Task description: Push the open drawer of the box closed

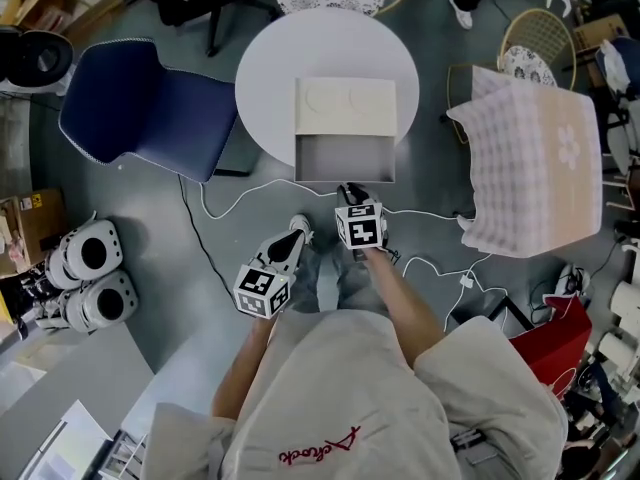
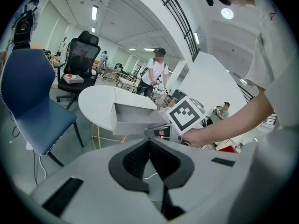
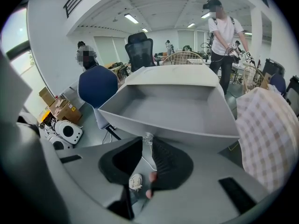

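Right hand-held gripper [image 1: 350, 190] is nearer the box [image 1: 345, 106] on the tabletop [image 1: 262, 78]. The open drawer [image 1: 345, 158] juts from the box straight toward it, jaws clenched on seemingly its small knob [image 3: 148, 137]. Left hand-held gripper [image 1: 297, 236] hangs farther from the box, clenched empty.

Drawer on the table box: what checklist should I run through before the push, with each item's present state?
1. Drawer open, front facing the person: ok.
2. Drawer interior empty, nothing to jam: ok.
3. Right gripper at the drawer front, jaws closed on its small clear knob: ok.
4. Left gripper shut, held back from the drawer: ok.
5. Box braced against sliding on the table: not ok, nothing holds it.
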Demonstrator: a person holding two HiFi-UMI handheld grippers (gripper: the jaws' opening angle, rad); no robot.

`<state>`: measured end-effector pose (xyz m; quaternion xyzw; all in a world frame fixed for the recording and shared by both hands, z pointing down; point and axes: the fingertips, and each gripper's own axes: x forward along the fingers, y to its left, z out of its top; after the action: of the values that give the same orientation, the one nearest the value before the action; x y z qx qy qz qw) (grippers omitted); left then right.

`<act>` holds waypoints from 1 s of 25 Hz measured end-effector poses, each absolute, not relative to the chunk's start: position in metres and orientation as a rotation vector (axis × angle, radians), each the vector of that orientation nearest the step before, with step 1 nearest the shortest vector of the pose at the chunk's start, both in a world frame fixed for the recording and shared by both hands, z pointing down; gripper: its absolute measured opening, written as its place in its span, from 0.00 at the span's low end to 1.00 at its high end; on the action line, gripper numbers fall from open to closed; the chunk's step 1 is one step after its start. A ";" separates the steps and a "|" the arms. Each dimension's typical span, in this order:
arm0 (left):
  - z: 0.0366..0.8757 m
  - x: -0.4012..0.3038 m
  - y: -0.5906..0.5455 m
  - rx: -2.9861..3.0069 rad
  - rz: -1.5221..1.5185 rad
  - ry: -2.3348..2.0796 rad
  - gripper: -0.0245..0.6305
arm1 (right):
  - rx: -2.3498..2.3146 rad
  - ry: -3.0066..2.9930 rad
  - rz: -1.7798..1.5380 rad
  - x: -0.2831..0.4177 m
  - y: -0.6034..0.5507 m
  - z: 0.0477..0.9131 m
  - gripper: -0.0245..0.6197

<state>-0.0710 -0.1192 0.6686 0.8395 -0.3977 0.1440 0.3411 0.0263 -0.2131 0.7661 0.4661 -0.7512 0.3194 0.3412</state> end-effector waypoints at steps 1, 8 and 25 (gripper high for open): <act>0.668 -0.071 -0.119 2.184 0.373 -1.035 0.06 | 1.211 -1.953 0.829 0.026 -0.213 0.766 0.16; 0.670 -0.070 -0.117 2.180 0.359 -1.036 0.06 | 1.208 -1.941 0.826 0.027 -0.216 0.766 0.16; 0.678 -0.075 -0.109 2.134 0.369 -1.056 0.06 | 1.212 -1.965 0.790 0.029 -0.272 0.769 0.16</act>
<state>-0.0753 -0.1085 0.6784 0.8270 -0.4091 0.1431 0.3581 0.0290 -0.2719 0.7692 0.4665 -0.7562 0.3041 0.3435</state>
